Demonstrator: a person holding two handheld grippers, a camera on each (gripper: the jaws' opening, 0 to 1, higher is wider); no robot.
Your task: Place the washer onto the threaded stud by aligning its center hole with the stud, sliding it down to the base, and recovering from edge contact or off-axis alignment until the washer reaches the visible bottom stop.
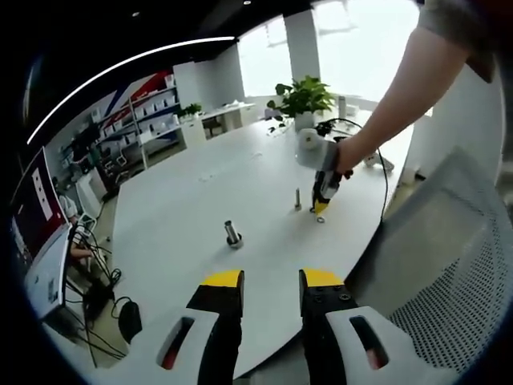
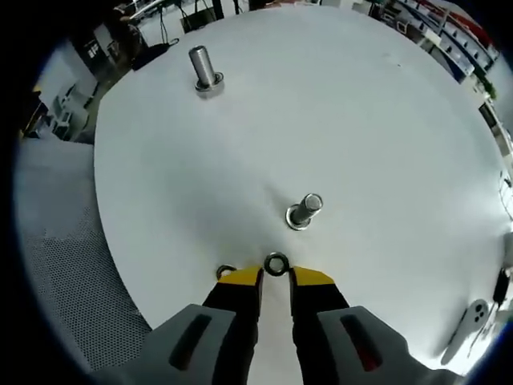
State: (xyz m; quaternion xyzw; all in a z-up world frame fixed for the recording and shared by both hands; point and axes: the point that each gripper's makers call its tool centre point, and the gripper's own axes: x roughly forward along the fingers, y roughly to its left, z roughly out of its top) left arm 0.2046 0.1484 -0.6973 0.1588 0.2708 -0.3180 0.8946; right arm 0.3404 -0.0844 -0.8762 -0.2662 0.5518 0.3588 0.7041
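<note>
White round surface (image 2: 385, 120) carries two upright studs: one threaded stud (image 2: 304, 210) just ahead of my right claw (image 2: 275, 277), and a second stud (image 2: 205, 69) well apart near the far edge. Two washers lie at my right claw's tips: one washer (image 2: 276, 264) flat between the yellow tips, another washer (image 2: 226, 272) beside the left tip. Right jaws stand narrowly apart, gripping nothing. My left claw (image 1: 271, 278) hovers open and empty. No legible writing. A potted plant (image 1: 303, 98) stands behind.
</note>
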